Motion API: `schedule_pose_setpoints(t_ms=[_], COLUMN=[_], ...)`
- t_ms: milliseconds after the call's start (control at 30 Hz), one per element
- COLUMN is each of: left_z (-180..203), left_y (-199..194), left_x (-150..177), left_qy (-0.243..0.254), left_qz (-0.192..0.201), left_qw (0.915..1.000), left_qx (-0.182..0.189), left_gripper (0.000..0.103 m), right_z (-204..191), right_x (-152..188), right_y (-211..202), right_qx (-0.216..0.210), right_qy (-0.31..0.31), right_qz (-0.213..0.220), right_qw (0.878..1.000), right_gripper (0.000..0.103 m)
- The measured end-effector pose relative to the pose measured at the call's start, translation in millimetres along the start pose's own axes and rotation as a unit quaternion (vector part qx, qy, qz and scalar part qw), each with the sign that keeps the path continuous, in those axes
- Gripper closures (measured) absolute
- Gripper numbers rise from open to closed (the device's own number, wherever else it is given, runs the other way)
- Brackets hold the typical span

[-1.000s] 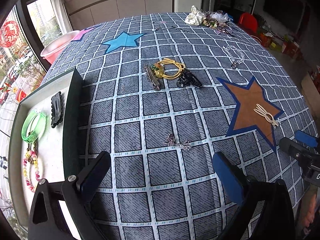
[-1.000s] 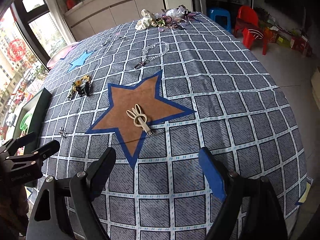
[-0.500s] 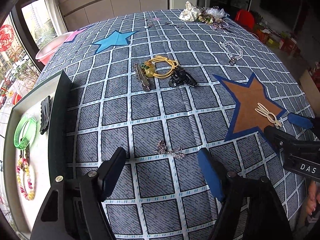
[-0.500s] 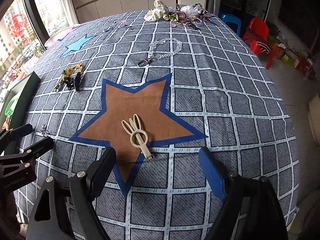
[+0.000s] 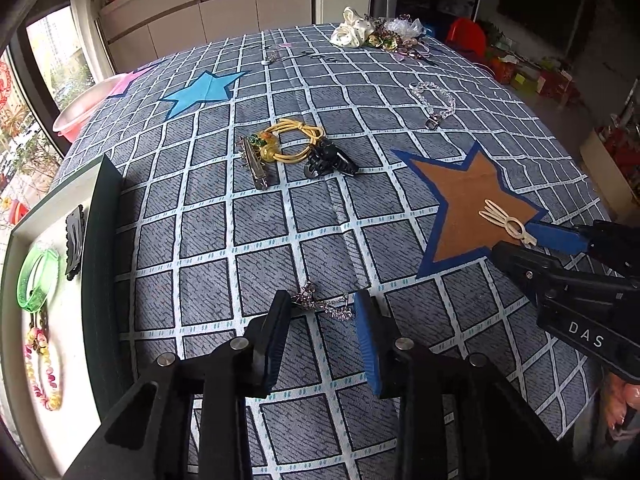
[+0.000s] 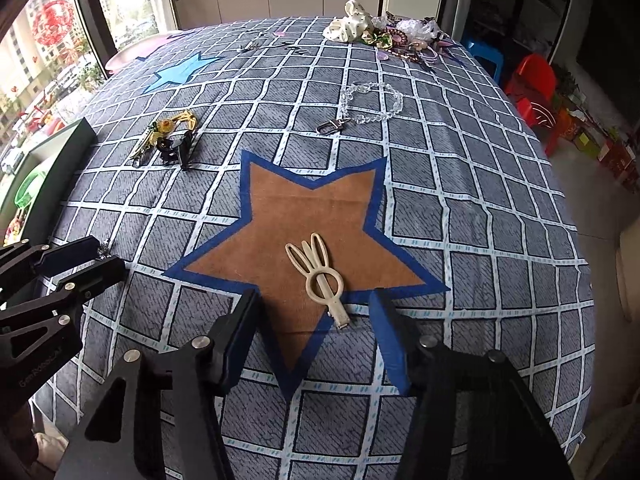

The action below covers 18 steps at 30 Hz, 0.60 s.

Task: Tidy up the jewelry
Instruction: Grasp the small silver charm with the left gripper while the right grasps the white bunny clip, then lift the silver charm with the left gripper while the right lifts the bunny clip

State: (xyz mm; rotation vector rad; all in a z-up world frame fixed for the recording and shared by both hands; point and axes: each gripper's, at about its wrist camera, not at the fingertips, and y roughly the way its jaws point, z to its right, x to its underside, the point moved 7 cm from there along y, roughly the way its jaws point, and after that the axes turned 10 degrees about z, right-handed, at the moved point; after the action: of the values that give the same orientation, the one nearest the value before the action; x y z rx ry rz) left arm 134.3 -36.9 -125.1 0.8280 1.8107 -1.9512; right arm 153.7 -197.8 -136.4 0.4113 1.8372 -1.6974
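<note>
Beside brown star [image 6: 316, 236]: left tongs [image 5: 323, 312] narrowed, now astride silver chain [image 5: 322, 305]; right tongs [image 6: 314, 312] advanced, gaping around cream clip [image 6: 322, 278], nothing held.

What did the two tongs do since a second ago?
Both moved in and narrowed: the left tongs now straddle the small silver chain, the right tongs straddle the cream bunny clip. Neither grips yet. The jewelry on the cloth and in the tray stayed put.

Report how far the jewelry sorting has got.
Done: a green bangle, a bead bracelet and a dark clip lie in the tray. In hand: nothing; the open left claw flanks a silver chain, the open right claw a cream hairpin. Left: the yellow hair tie, crystal bracelet, far pile.
</note>
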Motion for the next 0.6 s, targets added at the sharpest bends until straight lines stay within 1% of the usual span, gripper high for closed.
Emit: schedule_pose_setpoints(t_ms=[33, 100, 133, 167, 233, 600], left_z=[-0.1, -0.3, -0.6, -1.0, -1.8, -5.7], left_y=[-1.0, -2.4, -3.3, -3.9, -5.4, -18.5], left_x=[0.1, 0.4, 0.4, 0.3, 0.2, -1.3], left_qy=[-0.001, -0.004, -0.005, -0.006, -0.008, -0.018], left_qz=[0.001, 0.002, 0.003, 0.004, 0.005, 0.013], left_qw=[1.0000, 1.0000, 1.0000, 1.0000, 0.9999, 0.9996], left_qx=[0.001, 0.004, 0.005, 0.005, 0.006, 0.019], left_gripper=[0.062, 0.062, 0.062, 0.062, 0.062, 0.062], right_z=[-1.3, -3.4, -4.0, -4.0, -3.2, 14.2], right_x=[-0.4, -0.5, -0.5, -0.3, 0.6, 6.2], right_y=[-0.5, -1.3, -1.5, -1.7, -3.1, -14.7], right_qx=[-0.001, -0.001, -0.001, 0.001, 0.004, -0.013], right_qy=[-0.002, -0.004, -0.004, -0.002, 0.001, 0.058], right_qz=[0.001, 0.003, 0.004, 0.005, 0.009, 0.016], right_qw=[1.000, 1.000, 1.000, 1.000, 1.000, 0.998], right_gripper=[0.063, 0.083, 0.087, 0.087, 0.094, 0.094])
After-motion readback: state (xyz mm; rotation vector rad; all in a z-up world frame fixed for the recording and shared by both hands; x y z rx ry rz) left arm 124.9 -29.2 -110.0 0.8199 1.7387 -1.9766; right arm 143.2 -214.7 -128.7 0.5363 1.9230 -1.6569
